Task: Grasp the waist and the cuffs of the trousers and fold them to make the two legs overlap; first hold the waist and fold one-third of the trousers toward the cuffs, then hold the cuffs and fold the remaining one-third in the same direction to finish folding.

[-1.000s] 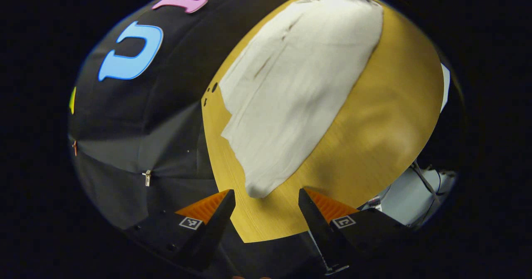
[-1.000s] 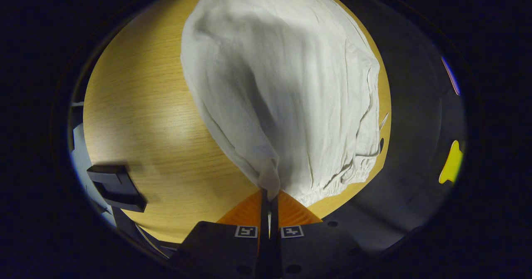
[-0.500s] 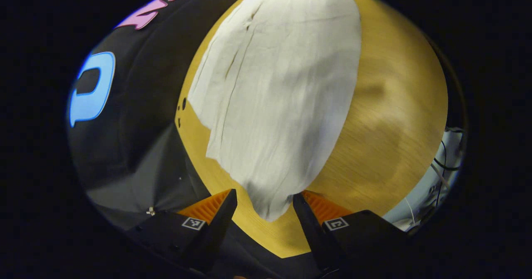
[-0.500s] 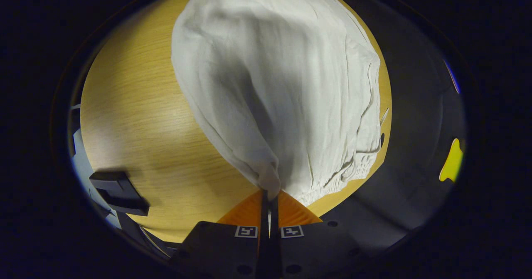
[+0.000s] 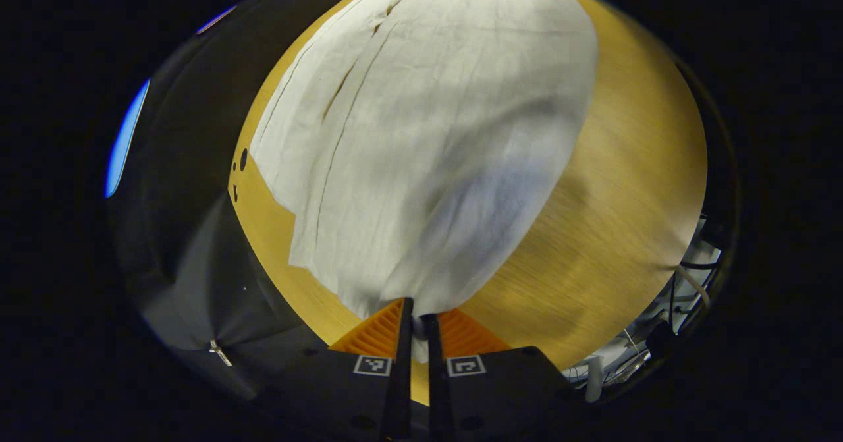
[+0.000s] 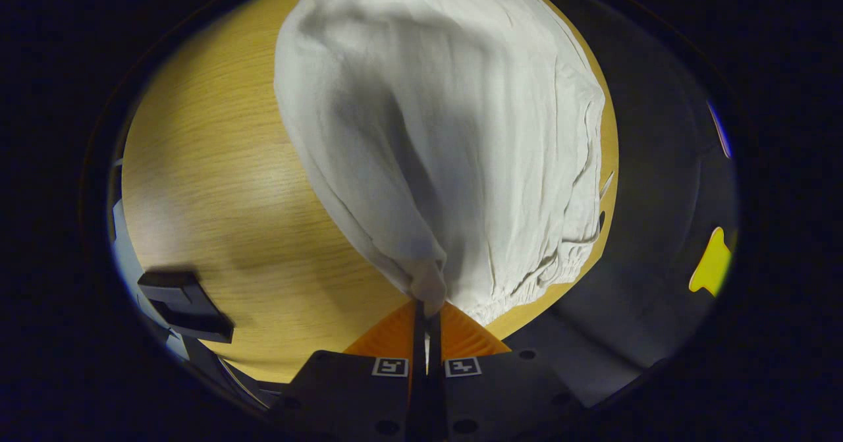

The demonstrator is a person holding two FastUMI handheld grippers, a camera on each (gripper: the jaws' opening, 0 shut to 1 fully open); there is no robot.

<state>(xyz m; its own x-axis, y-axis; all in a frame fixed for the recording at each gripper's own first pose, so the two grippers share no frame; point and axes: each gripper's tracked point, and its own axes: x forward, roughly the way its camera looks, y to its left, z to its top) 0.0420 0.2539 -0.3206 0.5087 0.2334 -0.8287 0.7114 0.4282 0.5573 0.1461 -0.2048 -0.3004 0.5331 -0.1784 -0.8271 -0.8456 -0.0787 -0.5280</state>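
Wooden table takes up most of both views, and the white trousers lie spread down the middle of it, running from the top of each frame to my fingers at the bottom. My left gripper is closed on a corner of the cloth at the cuff end. My right gripper is clamped on cloth beside the gathered waist at lower right. I judge both ends are now held and the lengthwise fold is only starting; both thirds are left
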